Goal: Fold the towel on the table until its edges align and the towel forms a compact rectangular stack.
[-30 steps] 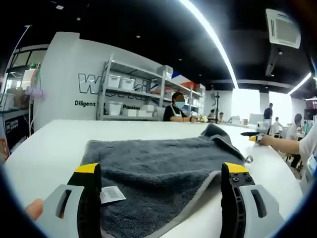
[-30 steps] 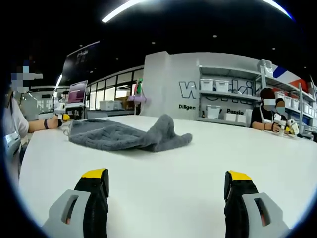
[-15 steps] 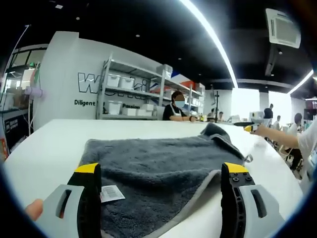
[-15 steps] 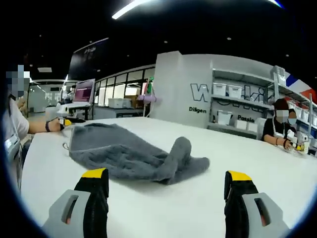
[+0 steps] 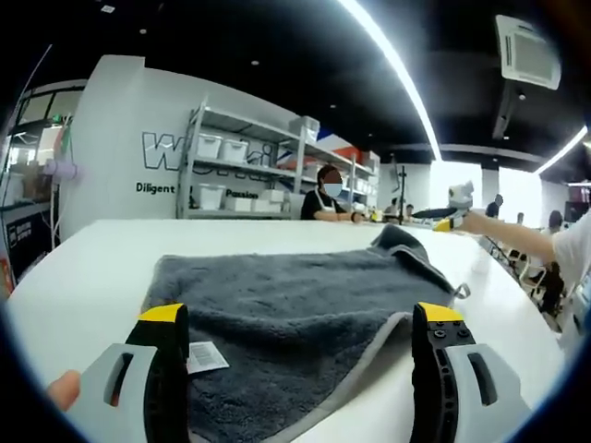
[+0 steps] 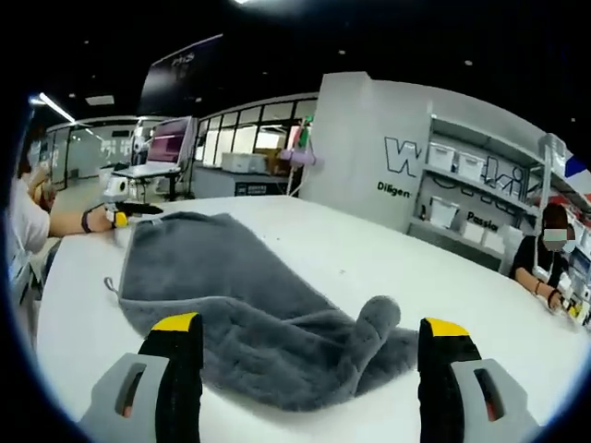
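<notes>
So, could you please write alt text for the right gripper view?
A grey towel lies rumpled on a white table, one end bunched between the open right gripper jaws. Behind stand a shelving unit and a seated person.

The left gripper view sits low at the table's (image 5: 83, 268) near edge, close over the towel (image 5: 295, 314), facing the far shelves (image 5: 240, 175). The right gripper view looks from the towel's (image 6: 240, 314) opposite end across the table (image 6: 369, 268). Both share the towel and the shelves (image 6: 462, 194).
</notes>
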